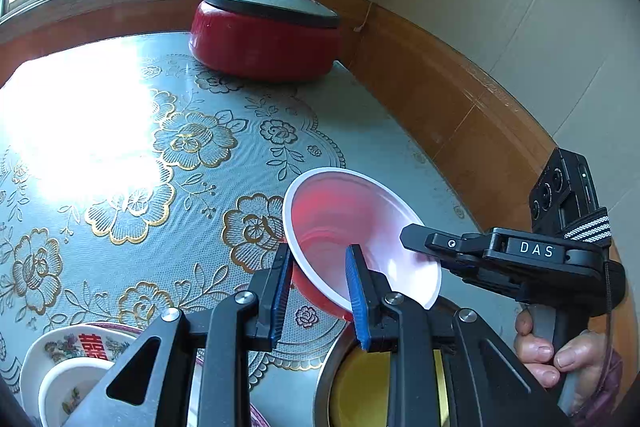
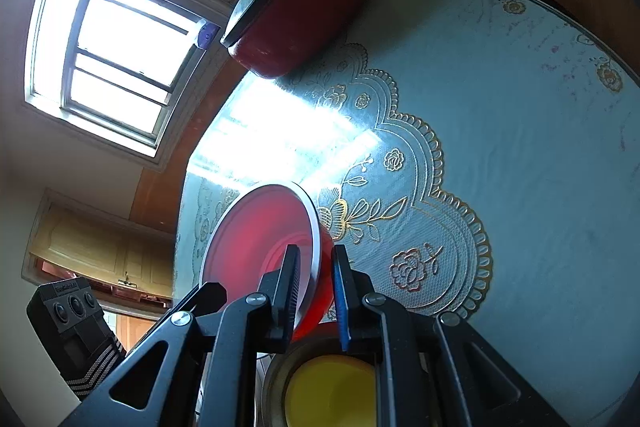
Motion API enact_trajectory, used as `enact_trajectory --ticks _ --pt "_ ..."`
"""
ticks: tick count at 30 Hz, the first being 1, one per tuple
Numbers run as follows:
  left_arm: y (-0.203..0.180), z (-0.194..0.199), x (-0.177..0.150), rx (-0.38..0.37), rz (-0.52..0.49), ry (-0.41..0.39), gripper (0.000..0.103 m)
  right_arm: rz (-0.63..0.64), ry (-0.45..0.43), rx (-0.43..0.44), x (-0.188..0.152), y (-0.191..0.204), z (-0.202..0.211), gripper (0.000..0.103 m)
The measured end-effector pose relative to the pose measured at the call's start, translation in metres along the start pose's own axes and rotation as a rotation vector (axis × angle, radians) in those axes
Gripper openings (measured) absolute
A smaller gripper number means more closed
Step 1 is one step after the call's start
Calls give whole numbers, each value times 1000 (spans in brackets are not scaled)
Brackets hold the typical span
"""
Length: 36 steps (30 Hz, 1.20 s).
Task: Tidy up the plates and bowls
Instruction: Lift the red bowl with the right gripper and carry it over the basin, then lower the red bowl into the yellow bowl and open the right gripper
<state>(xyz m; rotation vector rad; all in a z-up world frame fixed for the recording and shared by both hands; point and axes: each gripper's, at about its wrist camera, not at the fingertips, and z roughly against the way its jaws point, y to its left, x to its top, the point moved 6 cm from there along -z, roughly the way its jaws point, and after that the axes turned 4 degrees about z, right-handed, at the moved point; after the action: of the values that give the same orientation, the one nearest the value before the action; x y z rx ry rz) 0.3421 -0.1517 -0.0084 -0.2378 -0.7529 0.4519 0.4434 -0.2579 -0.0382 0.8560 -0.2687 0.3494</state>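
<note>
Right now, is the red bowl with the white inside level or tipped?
Tipped. The red bowl is held off the table by its rim, its opening turned sideways; both grippers, left and right, clamp it.

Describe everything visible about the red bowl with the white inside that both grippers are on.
The red plastic-looking bowl with a white interior and white rim is held tilted above the floral tablecloth, its opening facing partly sideways. The left gripper clamps the near rim with its blue pads, one inside and one outside. The right gripper pinches the opposite rim. Red glows through the thin wall. Just below it sits a metal bowl holding a yellow one. It looks empty.
</note>
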Motion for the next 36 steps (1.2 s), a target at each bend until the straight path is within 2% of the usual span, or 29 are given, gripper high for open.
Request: enact_trajectory --ticks 18,30,36 --pt "-22 41 -25 -97 -35 -5 27 8 -79 1 -28 13 47 15" --pt "-24 52 -61 -165 -50 93 27 -25 -62 -22 -71 4 63 15" --pt "-26 46 -82 -168 -65 147 27 -43 -43 -57 -88 -6 65 15"
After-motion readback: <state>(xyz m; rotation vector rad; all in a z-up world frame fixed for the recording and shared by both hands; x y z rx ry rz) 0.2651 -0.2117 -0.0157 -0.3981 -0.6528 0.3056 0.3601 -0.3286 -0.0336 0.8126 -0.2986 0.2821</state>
